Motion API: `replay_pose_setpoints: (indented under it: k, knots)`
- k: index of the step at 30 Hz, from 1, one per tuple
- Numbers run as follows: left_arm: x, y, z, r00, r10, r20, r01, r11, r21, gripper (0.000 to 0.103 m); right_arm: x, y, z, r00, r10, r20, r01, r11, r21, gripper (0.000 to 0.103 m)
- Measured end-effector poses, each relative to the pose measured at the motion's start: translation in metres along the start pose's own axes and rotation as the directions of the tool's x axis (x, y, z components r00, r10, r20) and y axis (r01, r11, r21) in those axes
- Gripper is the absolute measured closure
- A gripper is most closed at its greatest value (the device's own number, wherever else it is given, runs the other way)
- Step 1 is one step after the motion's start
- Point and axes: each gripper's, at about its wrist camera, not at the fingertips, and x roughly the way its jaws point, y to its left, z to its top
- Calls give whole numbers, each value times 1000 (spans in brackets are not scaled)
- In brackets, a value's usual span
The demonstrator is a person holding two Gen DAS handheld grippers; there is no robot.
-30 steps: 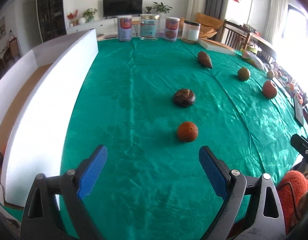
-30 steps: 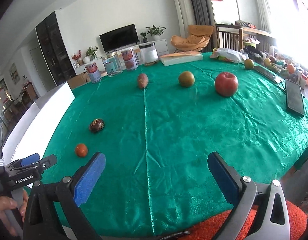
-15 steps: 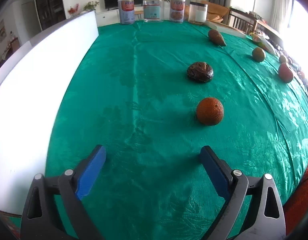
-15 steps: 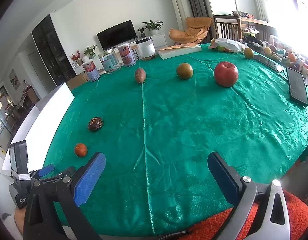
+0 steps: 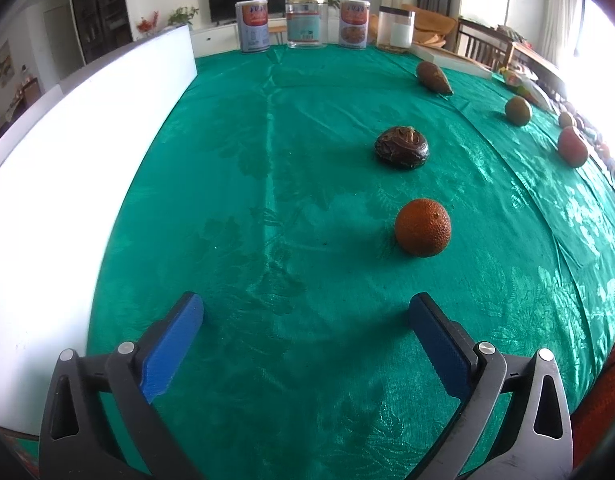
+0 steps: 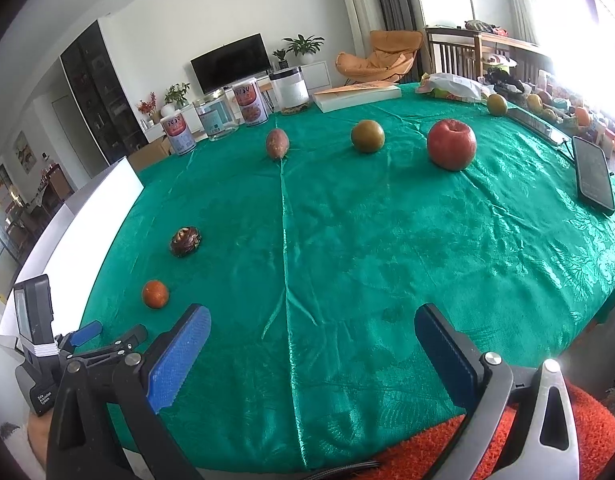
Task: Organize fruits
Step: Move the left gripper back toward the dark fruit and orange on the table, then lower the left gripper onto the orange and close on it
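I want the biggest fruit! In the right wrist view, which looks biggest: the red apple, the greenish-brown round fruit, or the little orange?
1. red apple
2. greenish-brown round fruit
3. little orange

The orange lies nearer the camera yet looks smallest.

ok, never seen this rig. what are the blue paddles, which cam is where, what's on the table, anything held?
No robot arm here: a person holds a two-finger gripper in each hand, with a fisheye camera on each looking along its blue pads.

In the left wrist view, the left gripper is wide open, its jaws having just been opening, with nothing between them. The orange fruit lies just ahead, then a dark wrinkled fruit.

In the right wrist view, the right gripper is open and empty too. On the green tablecloth farther off lie a red apple, a greenish round fruit and a phone.
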Motion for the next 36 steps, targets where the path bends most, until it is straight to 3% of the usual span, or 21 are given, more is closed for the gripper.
replay_pose_setpoints:
  k: [36]
  knots:
    - [1, -2, 1, 1000, -6, 12, 6, 1000, 5, 0, 2, -3, 0, 1000, 2, -12, -2, 1000, 6, 2]
